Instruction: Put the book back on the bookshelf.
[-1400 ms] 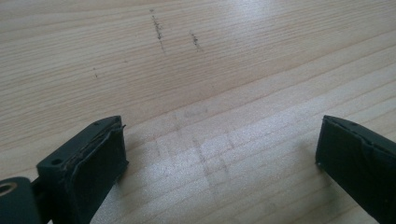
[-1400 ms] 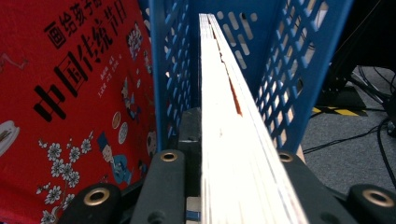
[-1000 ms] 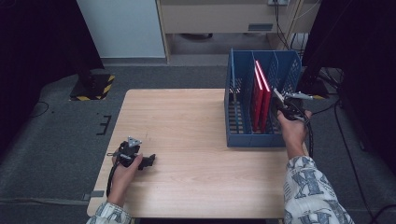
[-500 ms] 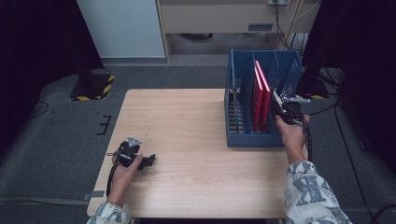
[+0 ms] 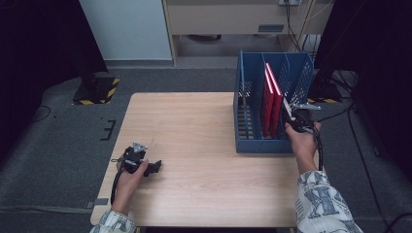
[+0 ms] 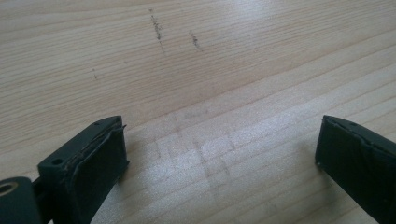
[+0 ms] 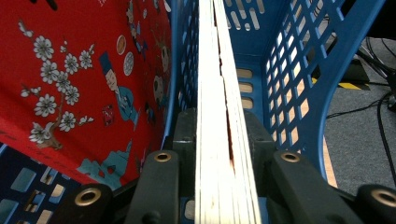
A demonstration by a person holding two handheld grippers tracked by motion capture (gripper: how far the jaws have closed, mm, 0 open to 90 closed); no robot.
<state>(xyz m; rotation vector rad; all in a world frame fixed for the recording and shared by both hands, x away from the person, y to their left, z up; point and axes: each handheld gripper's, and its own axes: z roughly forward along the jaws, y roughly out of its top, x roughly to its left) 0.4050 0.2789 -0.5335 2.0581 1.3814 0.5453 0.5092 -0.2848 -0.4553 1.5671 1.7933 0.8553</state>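
Book going into the blue rack

The right gripper [image 7: 219,154] pinched the book [image 7: 215,116] upright inside the rack [image 5: 299,77], its fingers just easing apart, release seemingly near; the left gripper [image 6: 219,163] lay spread on the table [image 5: 194,126].

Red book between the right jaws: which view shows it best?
Right gripper view: the book's white page edges run up between the jaws, close and sharp. The high view shows it small, upright in the blue rack.
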